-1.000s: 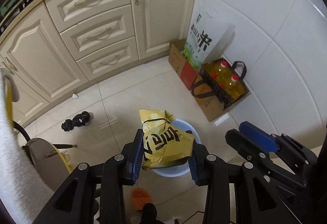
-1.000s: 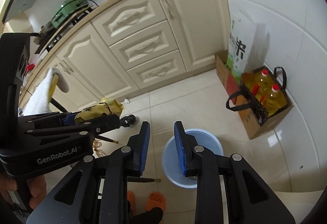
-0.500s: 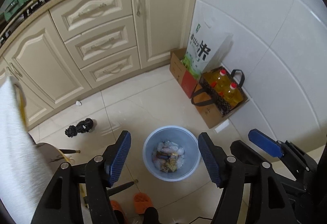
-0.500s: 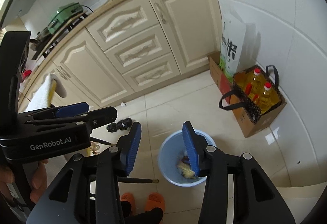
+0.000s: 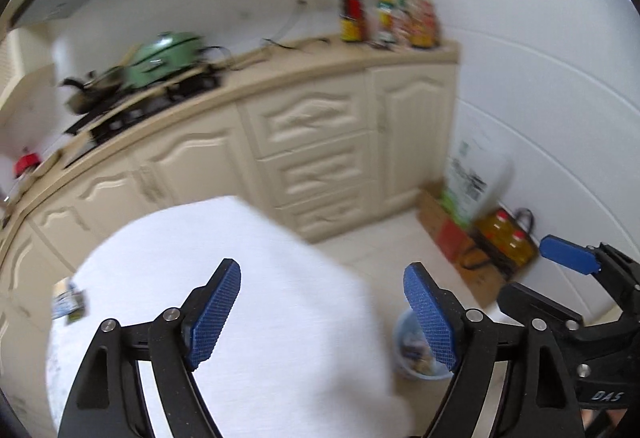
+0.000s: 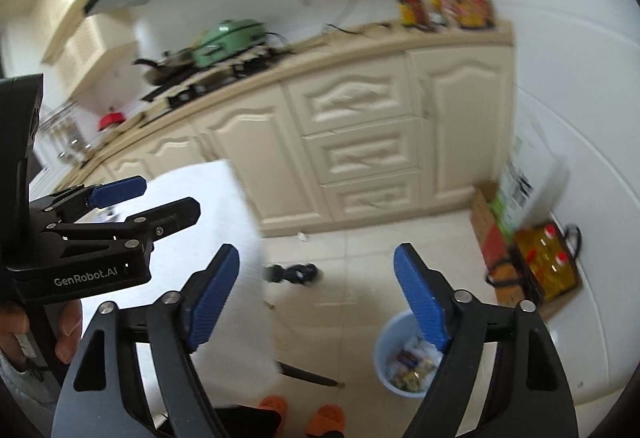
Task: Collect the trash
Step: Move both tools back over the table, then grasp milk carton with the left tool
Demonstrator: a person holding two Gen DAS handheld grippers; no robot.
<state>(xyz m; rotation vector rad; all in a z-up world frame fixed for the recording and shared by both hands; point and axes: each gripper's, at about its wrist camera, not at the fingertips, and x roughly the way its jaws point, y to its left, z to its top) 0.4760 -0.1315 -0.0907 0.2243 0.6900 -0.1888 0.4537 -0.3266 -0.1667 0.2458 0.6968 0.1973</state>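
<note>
- Left tongs (image 5: 322,308): jaws just been opening, now wide apart, nothing between them.
- Right tongs (image 6: 316,296): jaws just been opening, also wide, nothing held.
- Blue bin (image 6: 404,356) is seen on the floor (image 6: 360,258) beside the white-covered desk (image 5: 224,278); wrappers and scraps are visible inside.
- Step is judged as heading to the desk for another piece of trash; a small packet (image 5: 70,304) lies near the desk's left edge.
- Advice: jaws are best kept wide, lowered over the packet, closed only once the pads straddle it.
- Frames are motion-blurred, so the packet's kind cannot be told.
- Count: two tongs, one bin, one packet on the desk, one dark object (image 6: 292,272) on the floor, two oil bottles (image 6: 548,250) in a bag by the wall.
</note>
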